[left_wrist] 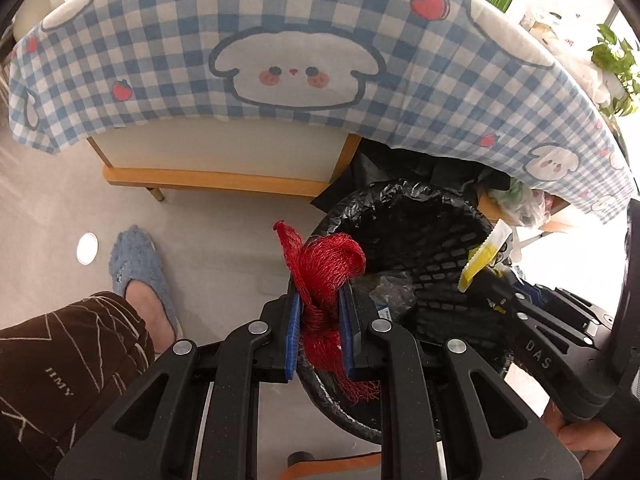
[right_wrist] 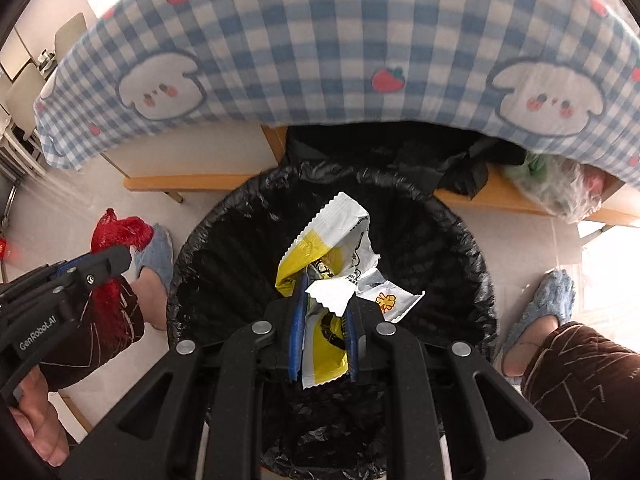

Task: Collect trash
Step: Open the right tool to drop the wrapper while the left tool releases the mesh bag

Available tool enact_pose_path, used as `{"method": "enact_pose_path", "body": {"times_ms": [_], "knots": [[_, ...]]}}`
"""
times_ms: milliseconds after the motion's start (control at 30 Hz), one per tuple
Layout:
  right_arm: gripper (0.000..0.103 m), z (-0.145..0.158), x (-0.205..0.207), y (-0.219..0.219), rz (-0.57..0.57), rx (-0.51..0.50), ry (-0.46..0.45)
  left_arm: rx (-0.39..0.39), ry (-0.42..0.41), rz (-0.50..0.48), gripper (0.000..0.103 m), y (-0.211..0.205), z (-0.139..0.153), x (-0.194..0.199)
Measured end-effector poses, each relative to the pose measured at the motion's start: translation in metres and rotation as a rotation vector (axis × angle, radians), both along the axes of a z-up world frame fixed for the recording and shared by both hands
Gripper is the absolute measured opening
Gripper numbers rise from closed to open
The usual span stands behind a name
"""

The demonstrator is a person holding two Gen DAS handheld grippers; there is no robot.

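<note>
My left gripper (left_wrist: 319,304) is shut on a bunched red mesh net bag (left_wrist: 326,268), held at the left rim of a black bin lined with a black bag (left_wrist: 420,216). My right gripper (right_wrist: 323,304) is shut on a crumpled yellow and white wrapper (right_wrist: 340,248), held over the open mouth of the bin (right_wrist: 248,208). The wrapper (left_wrist: 486,254) and the right gripper also show at the right of the left wrist view. The red net (right_wrist: 116,232) and the left gripper show at the left of the right wrist view. A clear crumpled wrapper (left_wrist: 390,288) lies inside the bin.
A table with a blue checked cloth (left_wrist: 280,52) overhangs the bin. A wooden bench frame (left_wrist: 216,180) stands behind. The person's blue slippers (left_wrist: 140,264) (right_wrist: 544,304) stand on either side of the bin. A clear plastic bag (right_wrist: 560,188) sits under the table at right.
</note>
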State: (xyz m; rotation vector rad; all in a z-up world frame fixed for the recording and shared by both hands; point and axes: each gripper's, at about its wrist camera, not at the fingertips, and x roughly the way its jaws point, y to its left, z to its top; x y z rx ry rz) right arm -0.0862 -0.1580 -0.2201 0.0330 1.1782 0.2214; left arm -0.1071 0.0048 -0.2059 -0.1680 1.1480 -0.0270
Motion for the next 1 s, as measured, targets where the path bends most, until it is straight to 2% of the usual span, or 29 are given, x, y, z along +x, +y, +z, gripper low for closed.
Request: {"method": "enact_pose_path", "body": {"times_ms": [200, 233, 300, 367, 500, 567, 767, 1000], "knots": [[0.019, -0.004, 0.003, 0.009, 0.020, -0.002, -0.009, -0.001, 0.005, 0.005, 0.015, 0.002, -0.001, 0.002], [0.025, -0.003, 0.003, 0.010, 0.020, -0.002, -0.014, 0.001, 0.004, 0.005, 0.015, 0.001, -0.001, 0.002], [0.029, -0.001, 0.004, 0.009, 0.013, -0.006, -0.022, -0.002, 0.005, 0.006, 0.015, 0.001, -0.002, 0.003], [0.041, 0.000, 0.003, 0.009, 0.010, -0.010, -0.022, -0.003, 0.000, 0.007, 0.016, 0.000, -0.001, 0.002], [0.055, 0.004, 0.003, 0.003, -0.004, -0.013, -0.033, -0.006, -0.007, 0.008, 0.016, -0.002, 0.002, 0.001], [0.066, 0.005, 0.002, -0.003, -0.017, -0.015, -0.039, -0.005, -0.008, 0.002, 0.016, -0.005, 0.004, 0.002], [0.087, 0.008, 0.003, -0.026, -0.060, -0.040, -0.048, -0.008, -0.008, -0.021, 0.016, -0.019, 0.005, 0.003], [0.095, 0.015, 0.002, -0.070, -0.133, -0.084, -0.054, -0.014, -0.004, -0.063, 0.016, -0.045, 0.006, 0.009]]}}
